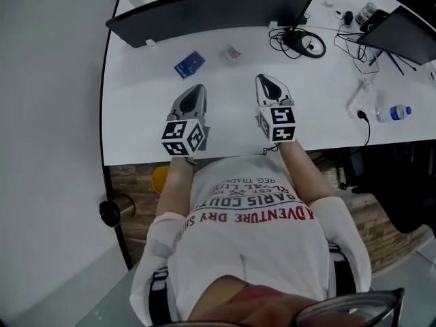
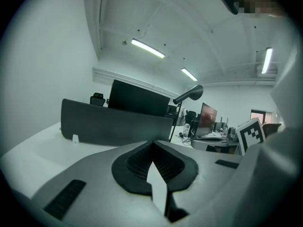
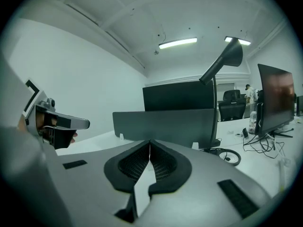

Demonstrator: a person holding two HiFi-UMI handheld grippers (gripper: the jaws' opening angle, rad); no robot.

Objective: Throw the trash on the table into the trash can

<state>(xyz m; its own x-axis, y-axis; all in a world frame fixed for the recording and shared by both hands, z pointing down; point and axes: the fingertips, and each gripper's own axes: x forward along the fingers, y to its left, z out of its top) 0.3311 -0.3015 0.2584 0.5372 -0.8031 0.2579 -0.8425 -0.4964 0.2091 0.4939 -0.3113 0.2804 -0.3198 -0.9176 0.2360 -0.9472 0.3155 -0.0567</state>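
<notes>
A blue packet (image 1: pixel 189 64) and a small crumpled clear wrapper (image 1: pixel 231 54) lie on the white table (image 1: pixel 136 107), just beyond my grippers. My left gripper (image 1: pixel 197 87) hovers a little short of the blue packet, its jaws shut with nothing between them. My right gripper (image 1: pixel 264 78) sits to the right of it, below and right of the wrapper, also shut and empty. In the left gripper view the left gripper's (image 2: pixel 152 143) tips meet; in the right gripper view the right gripper's (image 3: pixel 150 142) tips meet too. Neither gripper view shows the trash. No trash can is clearly visible.
A dark desk divider (image 1: pixel 211 12) runs along the table's back. Coiled black cables (image 1: pixel 300 44) and a lamp arm (image 1: pixel 310 2) stand behind the right gripper. A plastic bottle (image 1: pixel 394 113) and a power strip (image 1: pixel 357 101) lie at the right. A yellow object (image 1: pixel 160 178) shows below the table's near edge.
</notes>
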